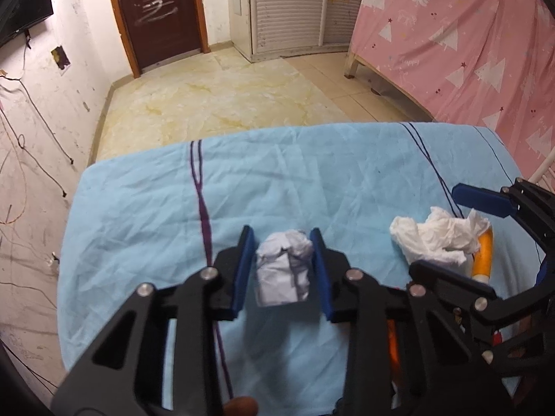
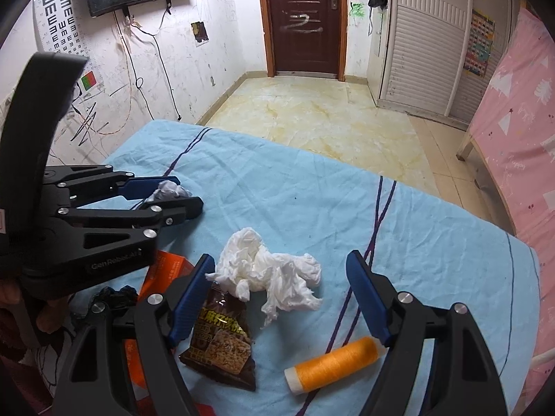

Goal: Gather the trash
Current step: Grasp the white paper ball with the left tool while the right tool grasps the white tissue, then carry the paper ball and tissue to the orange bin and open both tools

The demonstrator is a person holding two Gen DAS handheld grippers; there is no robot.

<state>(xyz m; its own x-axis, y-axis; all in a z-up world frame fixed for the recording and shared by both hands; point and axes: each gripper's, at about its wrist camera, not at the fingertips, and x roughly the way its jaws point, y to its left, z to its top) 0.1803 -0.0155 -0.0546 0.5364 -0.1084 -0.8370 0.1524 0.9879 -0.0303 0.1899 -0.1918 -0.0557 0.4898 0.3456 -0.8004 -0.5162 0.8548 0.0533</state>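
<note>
A crumpled grey-white paper ball [image 1: 282, 267] sits between the blue pads of my left gripper [image 1: 281, 230], which press on both its sides just above the light blue sheet [image 1: 145, 228]. The right wrist view shows this same gripper [image 2: 189, 192] at the left with the ball [image 2: 170, 187] in its tips. A crumpled white tissue [image 2: 267, 274] lies on the sheet between the wide-apart fingers of my right gripper [image 2: 281, 256], and neither pad touches it. From the left wrist view the tissue [image 1: 433, 242] and the right gripper [image 1: 454, 232] are at the right.
A brown snack wrapper [image 2: 222, 339] lies by the right gripper's left finger. An orange thread spool [image 2: 333, 364] rests near its right finger. An orange box [image 2: 166, 270] and a dark bundle [image 2: 114, 294] sit at the left. Beyond the sheet's far edge are tiled floor [image 2: 312, 114] and a pink-covered bed [image 2: 520, 145].
</note>
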